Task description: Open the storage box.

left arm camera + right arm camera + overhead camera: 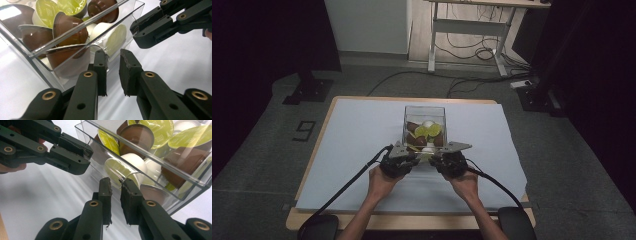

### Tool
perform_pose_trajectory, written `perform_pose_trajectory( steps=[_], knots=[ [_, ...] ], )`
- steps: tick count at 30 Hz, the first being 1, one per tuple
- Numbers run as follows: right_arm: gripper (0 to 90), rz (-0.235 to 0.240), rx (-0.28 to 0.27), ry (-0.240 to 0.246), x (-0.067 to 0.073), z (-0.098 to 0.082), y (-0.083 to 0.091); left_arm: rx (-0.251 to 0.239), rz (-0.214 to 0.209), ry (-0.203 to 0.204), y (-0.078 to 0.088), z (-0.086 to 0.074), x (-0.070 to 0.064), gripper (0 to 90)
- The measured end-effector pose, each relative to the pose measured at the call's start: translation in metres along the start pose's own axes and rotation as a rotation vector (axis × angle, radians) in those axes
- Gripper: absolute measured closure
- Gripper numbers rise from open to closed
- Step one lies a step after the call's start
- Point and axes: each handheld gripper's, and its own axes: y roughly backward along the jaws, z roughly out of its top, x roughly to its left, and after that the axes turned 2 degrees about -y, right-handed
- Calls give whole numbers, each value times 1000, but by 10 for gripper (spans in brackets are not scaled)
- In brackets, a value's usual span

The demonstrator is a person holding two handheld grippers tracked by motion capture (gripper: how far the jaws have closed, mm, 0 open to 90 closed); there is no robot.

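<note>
Clear plastic, square and open at the top: that is the box (425, 125) standing near the middle of the pale blue sheet (352, 150) that covers my wooden desk (314, 150). It is heaped with small coffee capsules, some brown (66, 26), some with yellow-green foil lids (156, 131), a few white (113, 37).

From the high view both my hands reach in from the near edge and meet at the box's near wall, my left claw (404, 159) at its near left corner and my right claw (446, 159) at its near right corner, the two just beside each other.

In the left gripper view my left claw (113, 56) has its jaws narrowly parted, a thin gap between the pads. The tips sit at the lower edge of the box's wall, and I cannot tell whether that edge lies between them or just behind. My other claw (136, 31) shows at the upper right, its tips against a corner of the box.

In the right gripper view my right claw (115, 183) is likewise only slightly apart. The left pad (105, 187) and its mate stand on either side of what looks like the clear wall's edge, though I cannot say it is pinched. My left claw (86, 151) shows at the upper left, its jaws nearly together at the box's far corner, with the wall's edge seeming to run between them.
</note>
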Motion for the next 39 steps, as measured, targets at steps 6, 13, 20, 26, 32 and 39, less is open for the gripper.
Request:
perform_pose_trajectory(
  steps=[6, 13, 20, 26, 32, 39],
  knots=[
    [780, -1, 6, 5, 4, -2, 2, -2, -8, 10, 3, -2, -4, 760],
    [780, -4, 15, 14, 10, -5, 5, -1, -9, 4, 6, -5, -10, 758],
    [780, -9, 17, 23, 17, -9, 9, -1, -11, -2, 12, -9, -17, 756],
    [780, -1, 19, 28, 20, -12, 12, -4, -20, 0, 15, -12, -21, 756],
    [779, 10, 23, 38, 25, -15, 15, -3, -22, -10, 19, -15, -27, 756],
    [779, 17, 25, 47, 31, -19, 19, -5, -15, -22, 24, -19, -35, 748]
  ],
)
